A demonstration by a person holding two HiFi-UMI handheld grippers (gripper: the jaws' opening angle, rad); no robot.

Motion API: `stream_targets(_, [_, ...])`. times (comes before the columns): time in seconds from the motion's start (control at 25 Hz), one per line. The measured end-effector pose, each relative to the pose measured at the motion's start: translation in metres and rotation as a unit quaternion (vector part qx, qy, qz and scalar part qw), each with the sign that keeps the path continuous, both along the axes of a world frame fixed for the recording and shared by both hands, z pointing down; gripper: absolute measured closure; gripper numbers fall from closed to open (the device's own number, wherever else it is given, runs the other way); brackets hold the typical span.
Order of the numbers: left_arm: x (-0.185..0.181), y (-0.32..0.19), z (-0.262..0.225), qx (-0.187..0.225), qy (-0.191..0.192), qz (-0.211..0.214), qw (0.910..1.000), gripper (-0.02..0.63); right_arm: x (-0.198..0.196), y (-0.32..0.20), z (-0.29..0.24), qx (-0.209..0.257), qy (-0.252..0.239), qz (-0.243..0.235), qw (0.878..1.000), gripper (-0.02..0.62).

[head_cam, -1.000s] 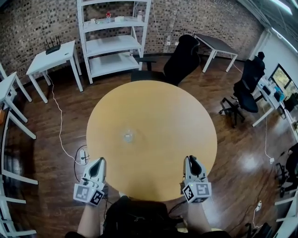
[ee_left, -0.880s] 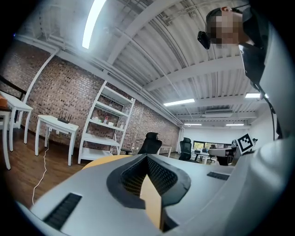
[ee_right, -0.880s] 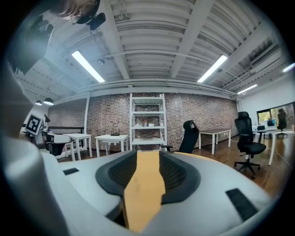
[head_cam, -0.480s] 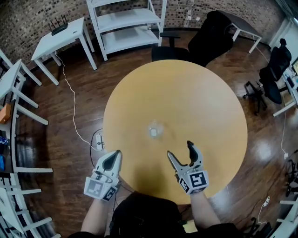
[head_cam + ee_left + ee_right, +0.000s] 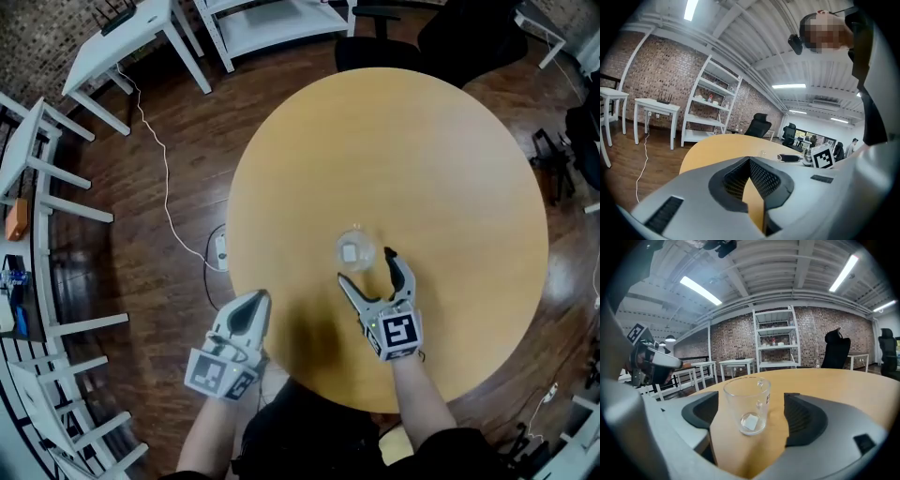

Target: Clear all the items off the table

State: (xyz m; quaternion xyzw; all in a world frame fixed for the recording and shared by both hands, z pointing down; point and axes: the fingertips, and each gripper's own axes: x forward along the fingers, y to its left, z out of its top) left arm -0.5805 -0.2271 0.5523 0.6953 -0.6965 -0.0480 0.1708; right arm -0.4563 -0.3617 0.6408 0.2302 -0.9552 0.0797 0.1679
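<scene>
Jaws of the right gripper (image 5: pixel 365 266) stand wide apart and have just been opening. A clear glass (image 5: pixel 356 251) sits at their mouth, partly between the two tips, and neither pad touches it. In the right gripper view a gap of bare wood shows on each side of the glass. The glass stands upright on the round wooden tabletop (image 5: pixel 441 159), a little nearer the person than the middle. It is empty but for a small white square at its bottom, and a small label shows on its side.

The left gripper (image 5: pixel 251 307) hangs at the tabletop's near left edge, well apart from the glass. Its jaws are closed on nothing, and the left gripper view shows the pads meeting at the tips.

Around the tabletop lies a dark wooden floor (image 5: pixel 141 272). A white cable (image 5: pixel 167 178) trails across it to a power strip (image 5: pixel 221 249) just beside the tabletop's left edge. A white side table (image 5: pixel 131 33), a white shelf unit (image 5: pixel 281 21) and a black office chair (image 5: pixel 469 37) stand beyond the far side.
</scene>
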Motion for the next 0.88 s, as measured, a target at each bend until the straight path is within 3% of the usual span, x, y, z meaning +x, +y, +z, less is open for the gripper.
stream_targets(0.36, [-0.004, 0.011, 0.039, -0.031, 0.034, -0.001, 0.9989, 0.606, -0.036, -0.01, 0.018, 0.029, -0.018, 0.007, 0.999, 0.147])
stream_targets(0.72, [-0.005, 0.006, 0.047, -0.025, 0.05, -0.014, 0.9984, 0.606, -0.05, -0.014, 0.019, 0.043, -0.025, 0.006, 0.999, 0.149])
stream_targets(0.88, [-0.01, 0.013, 0.045, -0.027, 0.048, -0.023, 0.9982, 0.606, -0.057, -0.011, 0.016, 0.039, -0.032, -0.006, 0.999, 0.181])
